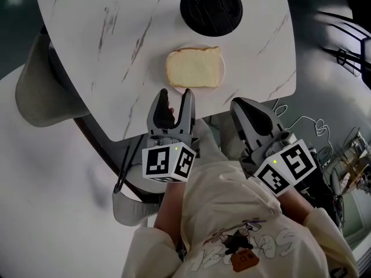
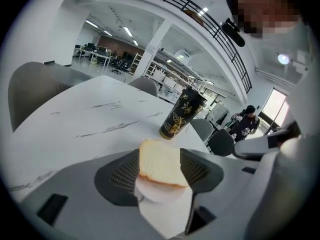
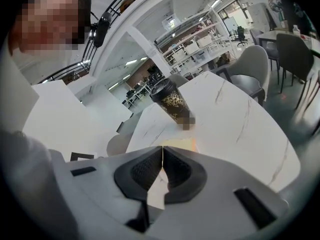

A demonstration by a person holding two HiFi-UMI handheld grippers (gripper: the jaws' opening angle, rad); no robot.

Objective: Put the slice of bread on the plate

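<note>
A pale slice of bread lies flat on a small white plate near the front edge of the marble table. My left gripper stands open just in front of the slice, fingertips at its near edge and pads off it. In the left gripper view the bread and plate show in the wide gap between the dark pads. My right gripper is shut and empty, off the table's front edge to the right; its jaws meet, with the bread beyond them.
A black cup with gold leaf print stands right behind the plate, also seen as a tall cup and a cup. A grey chair sits at the table's left. Cables lie on the floor at the right.
</note>
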